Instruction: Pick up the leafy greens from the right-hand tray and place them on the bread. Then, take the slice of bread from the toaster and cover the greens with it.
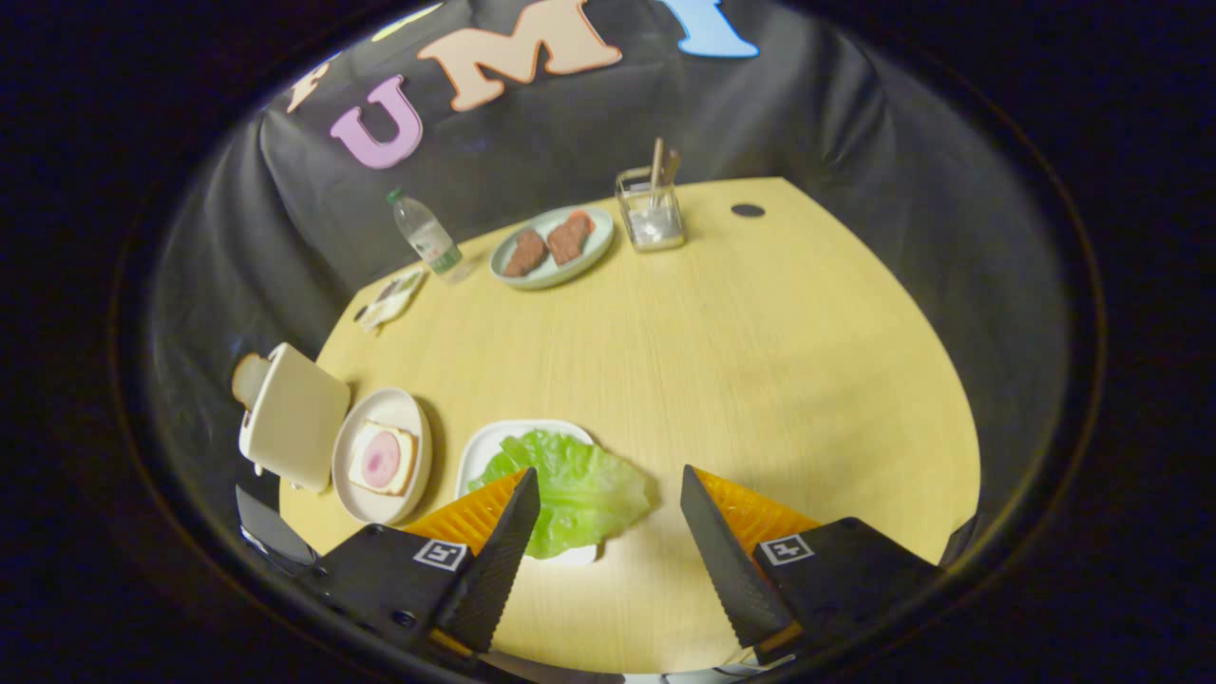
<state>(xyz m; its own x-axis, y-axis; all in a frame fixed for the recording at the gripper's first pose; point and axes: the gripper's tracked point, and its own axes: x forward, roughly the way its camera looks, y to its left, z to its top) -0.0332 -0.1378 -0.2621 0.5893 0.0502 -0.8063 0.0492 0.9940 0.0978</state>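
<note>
A green lettuce leaf (575,489) lies on a white tray (484,448), spilling over its near edge. My gripper (608,494) is open, its left finger (503,541) over the leaf's near side and its right finger (722,551) over bare table to the right of the leaf. To the left of the tray, a round cream plate (356,475) holds a slice of bread topped with a pink ham round (382,459). Further left stands a cream toaster (296,418) with a bread slice (249,378) sticking out of its slot.
On the yellow wooden table (741,361), far beyond the fingers, sit a pale green plate with two brown pieces (551,245), a plastic water bottle (427,236), a clear holder with sticks (652,211) and a small packet (389,299).
</note>
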